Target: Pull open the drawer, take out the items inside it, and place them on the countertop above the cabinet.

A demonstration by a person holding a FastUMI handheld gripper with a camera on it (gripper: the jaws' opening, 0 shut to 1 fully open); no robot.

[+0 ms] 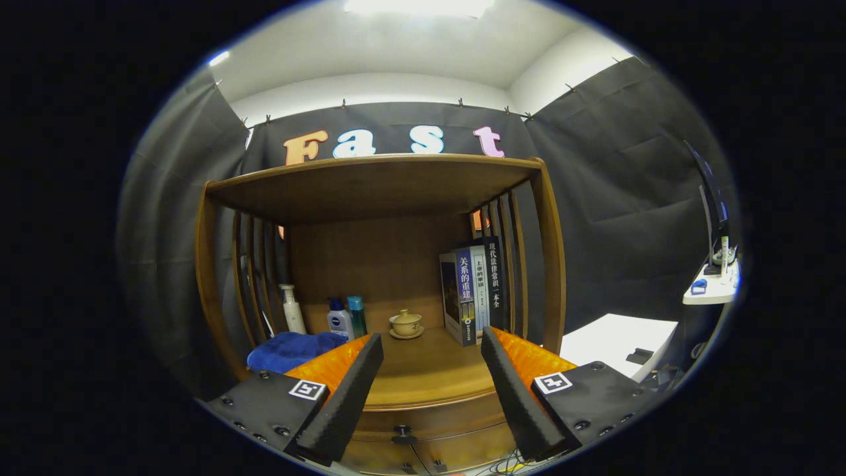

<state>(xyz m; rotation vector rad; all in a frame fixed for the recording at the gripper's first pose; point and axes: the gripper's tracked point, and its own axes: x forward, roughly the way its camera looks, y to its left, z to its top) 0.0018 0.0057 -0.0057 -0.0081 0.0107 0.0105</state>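
Gripper view. The gripper (pixel 429 390) is held level and aimed straight at the front of a wooden cabinet (pixel 548 264), slightly above the countertop (pixel 423 370). Its two fingers (pixel 350 390) stand wide apart with nothing between them but the counter's front edge; the tool is open and holds nothing.

The drawer (pixel 456 430) lies below the counter's lip, low between the fingers, and looks fully closed. Its dark round knob (pixel 402 433) sits just inside the left finger's tip, near the centre line of the tool. What is inside the drawer cannot be seen.

Placement on the counter appears deliberate: goods are pushed to the back and sides, leaving the front middle bare, which is the likely landing place for whatever comes out. At the back left stand a white pump bottle (pixel 291 309), a white-and-blue bottle (pixel 339 318) and a teal bottle (pixel 357 314); a blue cloth (pixel 291 350) lies in front of them, just beyond the left finger. A small lidded cup on a saucer (pixel 405 324) sits at back centre. Upright books (pixel 472 291) lean against the right slats.

Judgement: the task has not begun. The wide opening and centred aim suit an approach; the tool must drop and close on the knob before any pull. Loose cables (pixel 509 466) under the drawer front could snag.
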